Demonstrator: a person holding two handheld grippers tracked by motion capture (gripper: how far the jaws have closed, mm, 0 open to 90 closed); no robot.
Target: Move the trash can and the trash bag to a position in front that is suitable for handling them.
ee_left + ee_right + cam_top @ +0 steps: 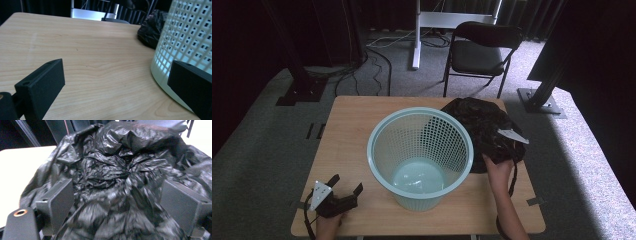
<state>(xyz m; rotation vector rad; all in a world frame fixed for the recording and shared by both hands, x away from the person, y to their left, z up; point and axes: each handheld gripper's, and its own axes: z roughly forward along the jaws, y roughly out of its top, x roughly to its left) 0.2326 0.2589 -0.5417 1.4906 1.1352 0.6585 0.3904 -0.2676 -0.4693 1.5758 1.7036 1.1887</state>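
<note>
I am resting my left claw (346,186) spread wide on the table (352,125) beside the mesh basket (420,155), while my right claw (120,205), also spread, is pushing into the crumpled black bag (479,125) just behind it.

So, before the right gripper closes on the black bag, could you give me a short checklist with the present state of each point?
1. Right gripper open: ok, its jaws stand wide apart.
2. Black bag between the jaws: ok, crumpled plastic lies in the gap in the right gripper view.
3. Basket upright, mouth up: ok.
4. Basket inside free of things: ok, its bottom looks bare in the high view.
5. Left gripper out of the way: ok, open, low at the table's near left corner, beside the basket and holding nothing.
6. Bag lying free of the basket: cannot tell, the basket rim hides where they meet.
</note>
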